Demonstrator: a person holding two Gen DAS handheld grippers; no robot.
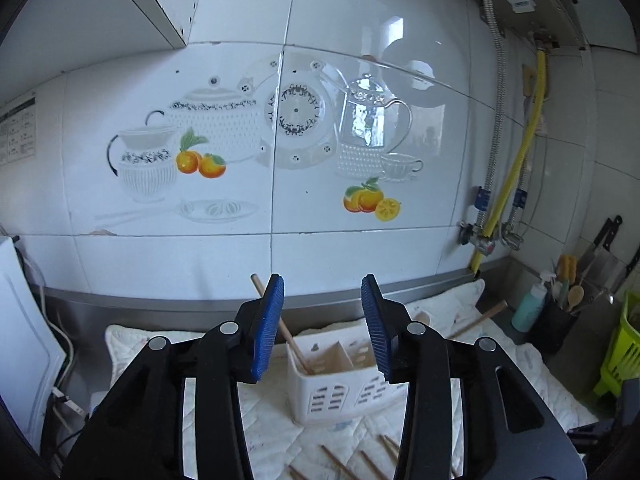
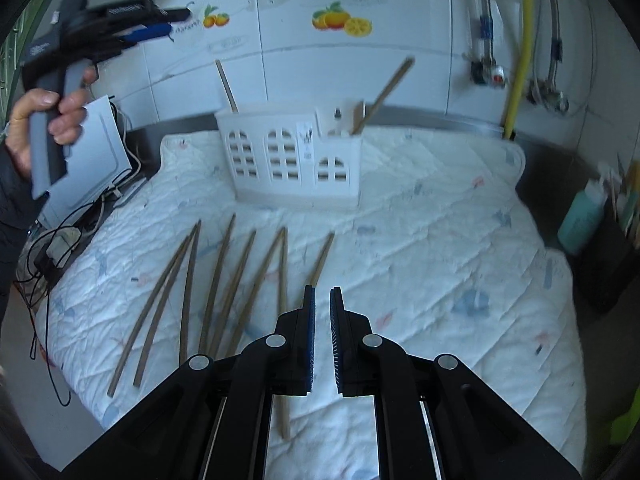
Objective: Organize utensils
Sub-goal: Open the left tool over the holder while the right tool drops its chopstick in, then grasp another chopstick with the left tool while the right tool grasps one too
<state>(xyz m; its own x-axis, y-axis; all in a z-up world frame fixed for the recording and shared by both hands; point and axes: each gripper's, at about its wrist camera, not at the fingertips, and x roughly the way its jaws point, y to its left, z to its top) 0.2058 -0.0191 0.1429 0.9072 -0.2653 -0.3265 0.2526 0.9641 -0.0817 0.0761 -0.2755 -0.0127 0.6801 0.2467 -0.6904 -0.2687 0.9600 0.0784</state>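
A white slotted utensil holder (image 1: 340, 384) stands on a white quilted cloth (image 2: 420, 240) by the tiled wall. One wooden chopstick (image 1: 288, 336) leans in its left compartment, just behind my left gripper's left pad. My left gripper (image 1: 322, 280) is open above the holder with nothing between its fingers; the right wrist view shows it at upper left (image 2: 160, 24) in a hand (image 2: 60, 108). A wooden handle (image 2: 388, 88) leans out of the holder's (image 2: 296, 156) right compartment. Several chopsticks (image 2: 224, 292) lie fanned on the cloth. My right gripper (image 2: 323, 290) is shut and empty, low over their near ends.
A black utensil pot (image 1: 552, 328) and a teal bottle (image 2: 580, 220) stand at the right, with a green basket (image 1: 620, 352) beside them. A white appliance (image 2: 92, 160) and loose cables (image 2: 52, 248) sit left of the cloth. Pipes and a yellow hose (image 1: 516, 168) run down the corner.
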